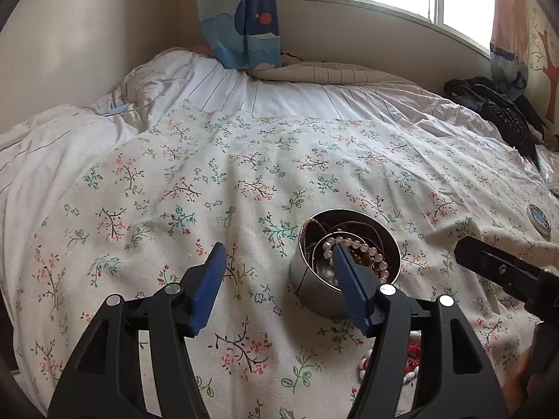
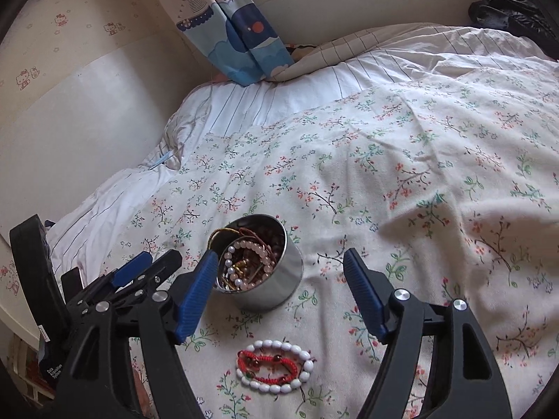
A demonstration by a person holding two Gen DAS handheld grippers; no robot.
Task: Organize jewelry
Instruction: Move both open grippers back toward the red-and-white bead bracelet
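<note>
A round silver tin [image 1: 304,279] stands on the floral bedspread [image 1: 244,174], filled with tangled jewelry and a pink bead bracelet [image 1: 353,244] on top. My left gripper [image 1: 277,246] is open just before the tin. Its right fingertip overlaps the tin's rim in the picture, and nothing is between its pads. My right gripper [image 2: 279,253] is open too, with the tin [image 2: 272,293] beyond its left finger. Below it on the cloth lie a white bead bracelet [image 2: 279,344] and, inside it, a red cord bracelet [image 2: 269,359]. Neither gripper holds anything.
A round lid [image 1: 538,218] with a blue picture lies to the right on the bedspread. A black jacket [image 1: 496,111] sits at the far right by the wall. White bedding is bunched up at the left, with a blue curtain [image 1: 244,17] behind.
</note>
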